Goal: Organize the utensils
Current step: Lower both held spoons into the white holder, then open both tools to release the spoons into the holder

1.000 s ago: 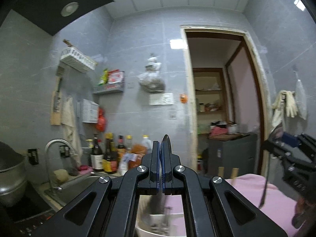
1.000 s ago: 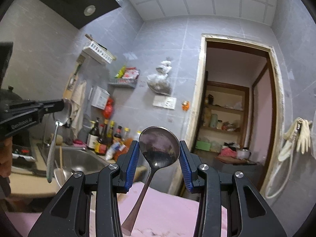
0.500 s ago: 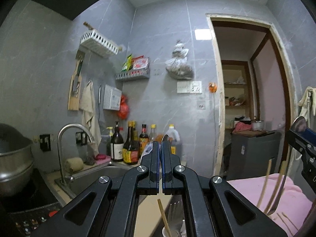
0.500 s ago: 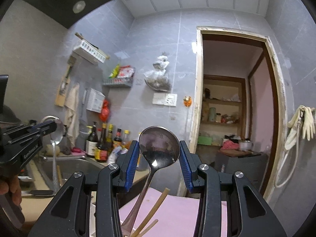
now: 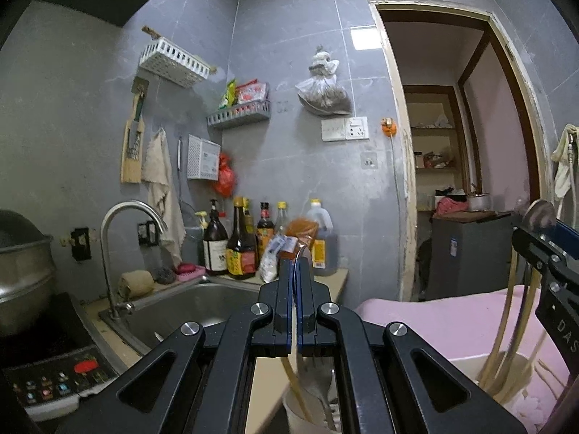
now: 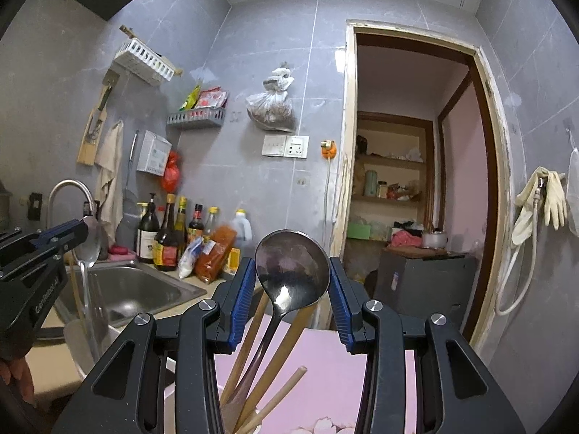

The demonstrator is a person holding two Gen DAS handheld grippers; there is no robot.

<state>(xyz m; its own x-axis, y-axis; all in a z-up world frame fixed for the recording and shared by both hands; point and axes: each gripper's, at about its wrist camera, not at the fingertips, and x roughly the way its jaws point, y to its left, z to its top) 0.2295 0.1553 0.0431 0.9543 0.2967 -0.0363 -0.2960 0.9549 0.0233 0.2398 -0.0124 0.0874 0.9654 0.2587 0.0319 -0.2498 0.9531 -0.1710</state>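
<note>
Both hands have come down, so chopsticks point(image 6: 249, 340) now show below. The right gripper point(image 6: 292, 285) clamps a big spoon point(image 6: 291, 264); the left gripper point(image 5: 296, 282) pinches a thin spoon point(image 6: 88, 242). Next, I think: lower both into their cups point(image 5: 307, 416) and let go.

- Left gripper point(image 5: 296, 282): matte black frame, two angular linkage arms with long cut-out slots, four round silver screw heads across the linkage.
- Left fingers point(image 5: 284, 289): black blocks with thin blue pads on the inner faces.
- Same gripper seen side-on from the right wrist view: black body, blue strip along the top, small screws, white lettering on the flank, only partly legible.
- Right gripper point(image 6: 291, 282): same black build, four silver screw heads, slotted arms.
- Right pads point(image 6: 241, 298): ribbed, bright blue, on black fingers.
- Right gripper's side in the left wrist view: white lettering, cut off by the frame edge.
</note>
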